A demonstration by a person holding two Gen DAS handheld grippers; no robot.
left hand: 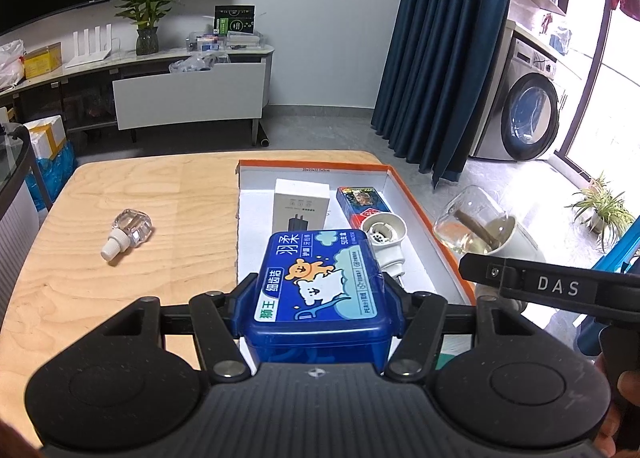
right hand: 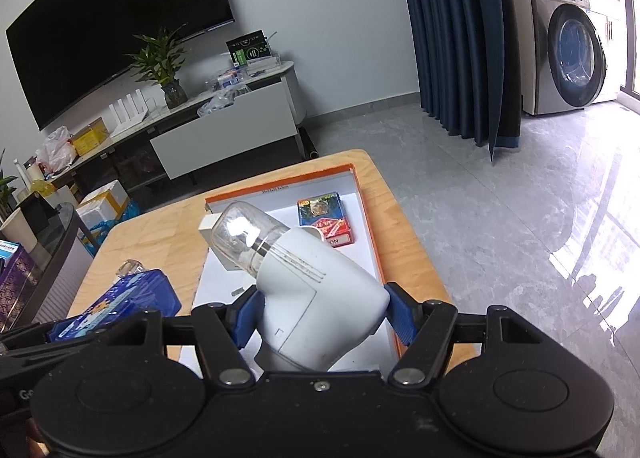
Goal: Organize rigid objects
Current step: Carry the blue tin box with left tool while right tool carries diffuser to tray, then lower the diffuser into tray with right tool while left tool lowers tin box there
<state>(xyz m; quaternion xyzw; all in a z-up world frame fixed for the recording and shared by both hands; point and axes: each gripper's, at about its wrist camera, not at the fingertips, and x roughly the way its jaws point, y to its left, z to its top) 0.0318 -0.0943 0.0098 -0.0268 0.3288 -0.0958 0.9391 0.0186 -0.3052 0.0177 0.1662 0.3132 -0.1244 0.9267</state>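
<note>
Glossy blue plastic box (left hand: 318, 290) pinched in left tool (left hand: 318, 294); smooth white device (glass-bottled) (right hand: 316, 294) in right tool (right hand: 320, 312).

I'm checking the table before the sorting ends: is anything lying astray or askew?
Yes: a small clear bottle with a white cap lies tipped on its side on the wooden table, left of the orange-rimmed tray and apart from it, while the other loose items sit inside.

Blue floss box (left hand: 318, 290) between left tool (left hand: 320, 298) pads; tray (left hand: 432, 218) beyond
</note>
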